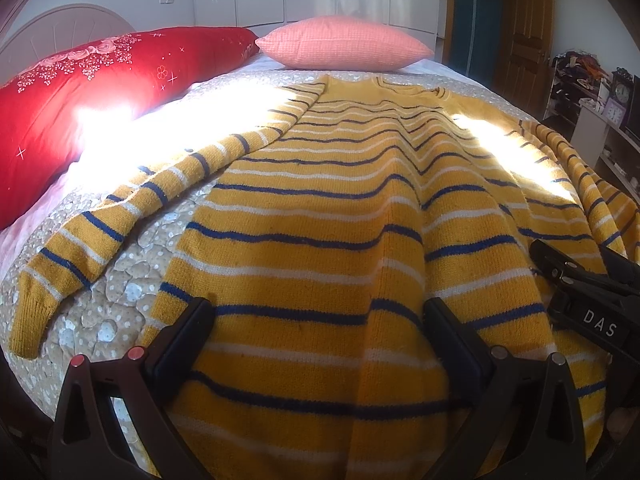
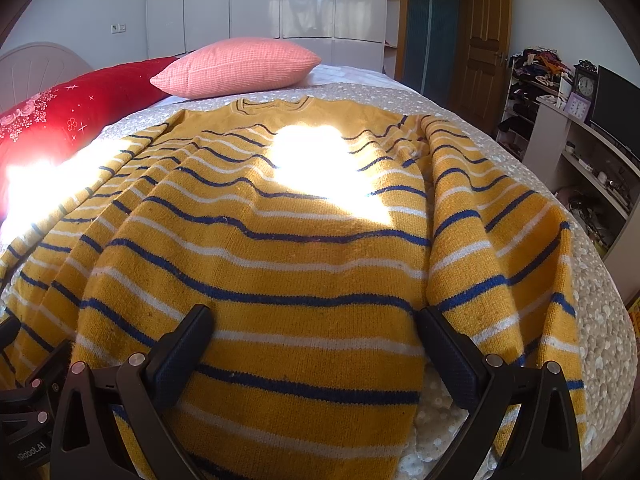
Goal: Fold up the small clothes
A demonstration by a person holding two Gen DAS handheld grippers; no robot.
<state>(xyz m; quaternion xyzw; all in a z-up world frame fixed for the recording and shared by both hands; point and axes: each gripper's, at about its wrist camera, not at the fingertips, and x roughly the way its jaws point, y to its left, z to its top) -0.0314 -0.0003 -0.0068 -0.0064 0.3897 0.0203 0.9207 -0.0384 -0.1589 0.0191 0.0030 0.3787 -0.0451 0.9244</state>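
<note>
Between the spread fingers of the left gripper lies the lower body of the yellow striped sweater, flat on the quilted bedspread; the jaws stand wide apart and hold nothing. One sleeve stretches out to its left side. The right gripper is also open (its fingers straddle the hem area). Beyond both tools, past the collar, rest a pink pillow and a red pillow.
</note>
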